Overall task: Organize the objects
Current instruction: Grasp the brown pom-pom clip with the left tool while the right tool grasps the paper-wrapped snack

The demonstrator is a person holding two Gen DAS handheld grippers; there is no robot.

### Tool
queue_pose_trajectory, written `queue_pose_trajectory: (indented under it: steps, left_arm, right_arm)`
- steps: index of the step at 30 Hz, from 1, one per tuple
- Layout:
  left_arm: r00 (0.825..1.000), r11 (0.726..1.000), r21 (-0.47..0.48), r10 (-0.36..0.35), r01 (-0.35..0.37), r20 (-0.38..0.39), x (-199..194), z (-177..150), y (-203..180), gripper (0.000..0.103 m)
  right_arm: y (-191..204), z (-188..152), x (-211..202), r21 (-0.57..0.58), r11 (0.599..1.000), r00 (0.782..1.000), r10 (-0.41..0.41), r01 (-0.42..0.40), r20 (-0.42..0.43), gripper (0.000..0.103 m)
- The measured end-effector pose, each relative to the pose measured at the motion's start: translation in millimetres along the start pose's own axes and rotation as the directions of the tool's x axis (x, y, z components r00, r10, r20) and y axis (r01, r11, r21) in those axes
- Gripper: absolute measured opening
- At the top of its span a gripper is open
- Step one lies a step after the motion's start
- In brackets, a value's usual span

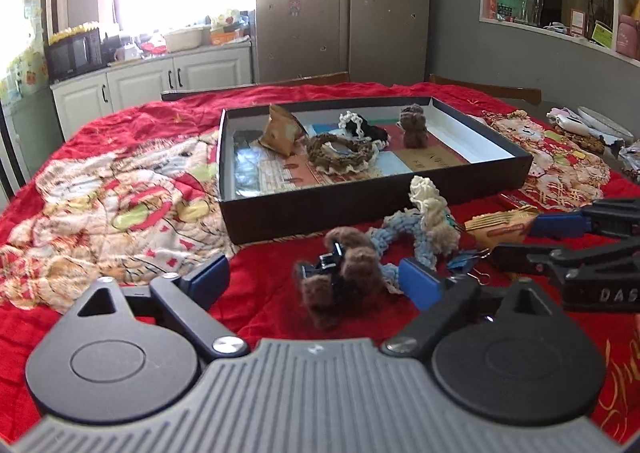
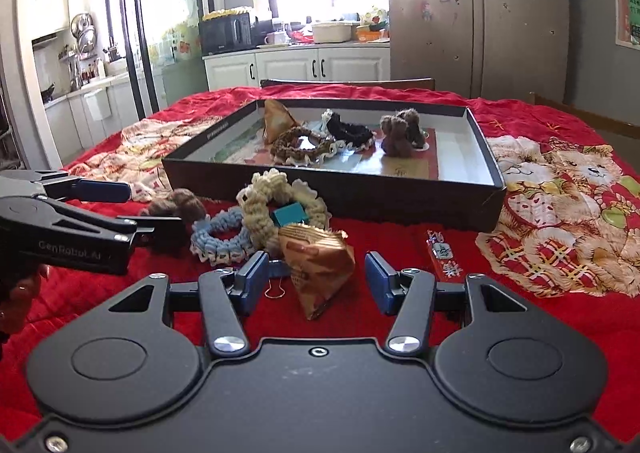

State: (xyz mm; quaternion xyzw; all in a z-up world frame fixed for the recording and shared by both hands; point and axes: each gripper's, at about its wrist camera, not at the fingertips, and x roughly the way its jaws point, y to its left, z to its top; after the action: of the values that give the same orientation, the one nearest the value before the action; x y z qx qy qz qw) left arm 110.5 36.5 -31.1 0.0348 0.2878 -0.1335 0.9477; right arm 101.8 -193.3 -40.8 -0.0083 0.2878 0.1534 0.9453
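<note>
Your left gripper [image 1: 314, 281] sits low over the red quilt [image 1: 272, 293], jaws spread wide with the brown fuzzy hair clip [image 1: 342, 277] between the pads, not pinched. Landmark is the black box [image 1: 372, 201]. Clip lies just in front of the box's near wall. Right of the clip: blue scrunchie [image 1: 394, 243], then cream scrunchie [image 1: 430, 205], both close to that same wall, touching each other. A binder clip [image 1: 466, 267] lies by your right pad.

Your right gripper [image 2: 316, 279] is half spread, jaws straddling the gold snack packet [image 2: 316, 265], which lies in front of the box; pads stand clear of it on both sides. A small printed wrapper [image 2: 444, 253] lies right of the packet, near the box's front right corner.

Inside the box, left to right: another gold packet [image 2: 278, 121], brown-and-cream scrunchie [image 2: 302, 147], black scrunchie [image 2: 350, 131], brown fuzzy clip [image 2: 402, 131].
</note>
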Motion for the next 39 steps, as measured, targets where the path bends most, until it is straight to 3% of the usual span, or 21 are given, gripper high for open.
queue_pose_trajectory:
  steps: [9,17,20,39]
  left_arm:
    - [0.999,0.997,-0.067,-0.038,0.036,-0.023,11,-2,5,0.081]
    - [0.997,0.991,-0.117,-0.073,0.068,-0.037,14,-2,10,0.054]
    - [0.996,0.990,-0.123,-0.075,0.070,-0.038,14,-2,10,0.049]
    - [0.997,0.989,-0.129,-0.074,0.071,-0.021,7,-2,12,0.041]
  right_arm:
    - [0,-2,7,-0.003,1.000,1.000,0.000,0.000,-0.009,0.045]
    - [-2,-2,10,0.005,1.000,1.000,0.009,-0.009,-0.016,0.037]
    - [-3,-3,11,0.013,1.000,1.000,0.016,-0.015,-0.018,0.036]
    - [-3,-3,8,0.014,1.000,1.000,0.024,-0.024,-0.005,0.025]
